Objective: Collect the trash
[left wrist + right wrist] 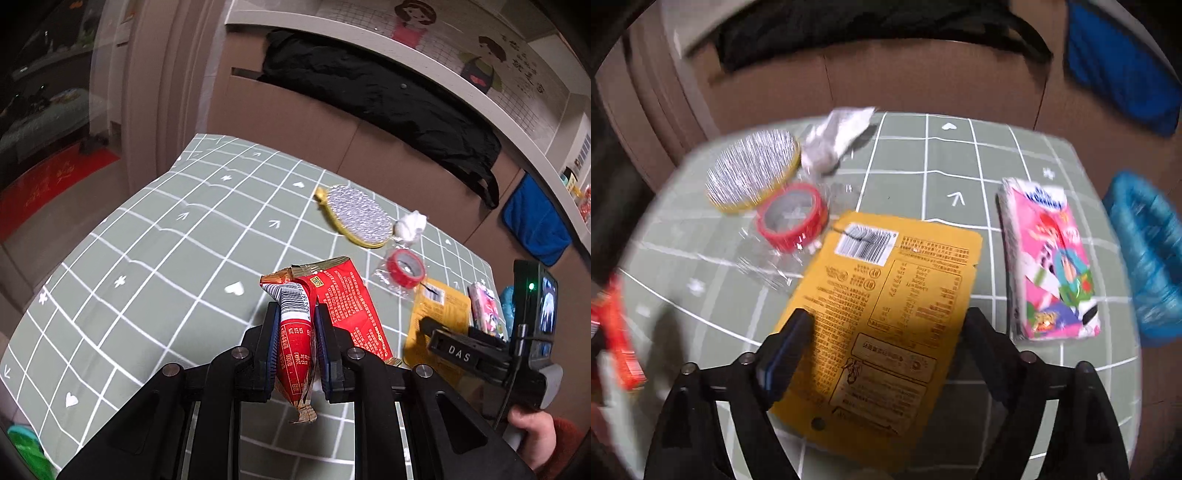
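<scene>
Step in hand: right gripper [886, 328] spread wide astride yellow packet [886, 314], untouched; left gripper [295, 332] clenched on red wrapper [293, 354], left of packet. Next: descend, pinch.

Both wrist cameras look steeply down at the counter [147, 236] from close range; both show the yellow packet [886, 314].

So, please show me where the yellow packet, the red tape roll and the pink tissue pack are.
yellow packet [886, 314]: right wrist view, middle of its printed back.
red tape roll [792, 218]: right wrist view, its red rim.
pink tissue pack [1052, 258]: right wrist view, middle of its printed face.
</scene>
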